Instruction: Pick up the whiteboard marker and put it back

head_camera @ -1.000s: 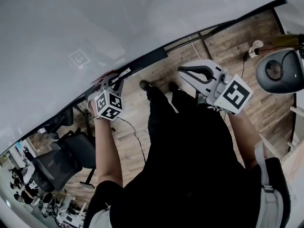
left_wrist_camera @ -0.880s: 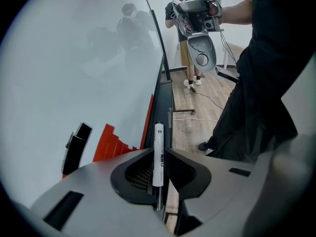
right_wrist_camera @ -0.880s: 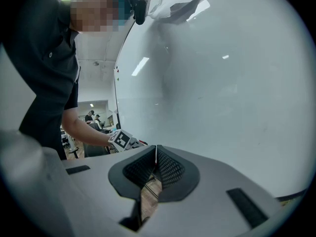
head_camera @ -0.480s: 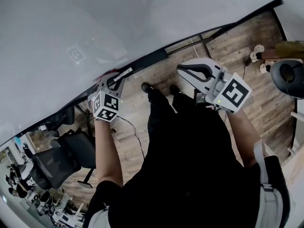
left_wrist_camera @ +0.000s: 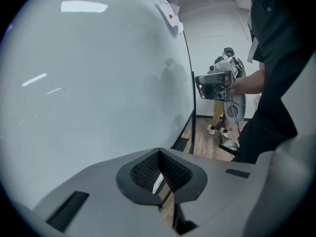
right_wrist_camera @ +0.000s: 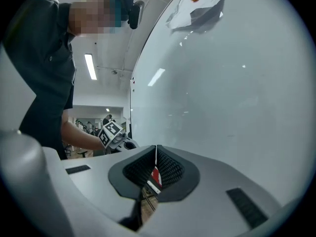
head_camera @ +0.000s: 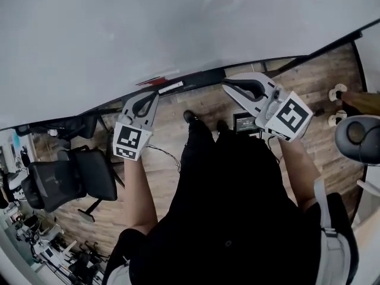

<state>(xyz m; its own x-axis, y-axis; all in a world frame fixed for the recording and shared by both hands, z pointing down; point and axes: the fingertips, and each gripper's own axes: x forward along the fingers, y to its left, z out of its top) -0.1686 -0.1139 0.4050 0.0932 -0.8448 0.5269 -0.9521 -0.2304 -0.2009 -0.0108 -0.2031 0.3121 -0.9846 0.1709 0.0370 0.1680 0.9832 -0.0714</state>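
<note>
Whiteboard marker (head_camera: 170,88) at 1 o'clock of left tool (head_camera: 151,98): likely light, slick; pinch mid-barrel. Left just closed; right tool (head_camera: 228,88) together; both empty.

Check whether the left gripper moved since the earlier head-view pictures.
Yes. The left gripper lifted back off the ledge; its tips overlapped the white marker before, now sit left of it. Its jaws have just been closing with nothing between.

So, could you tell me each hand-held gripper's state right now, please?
Left hand-held gripper: jaws have just closed; shut, nothing between them.
Right hand-held gripper: shut, empty.
</note>
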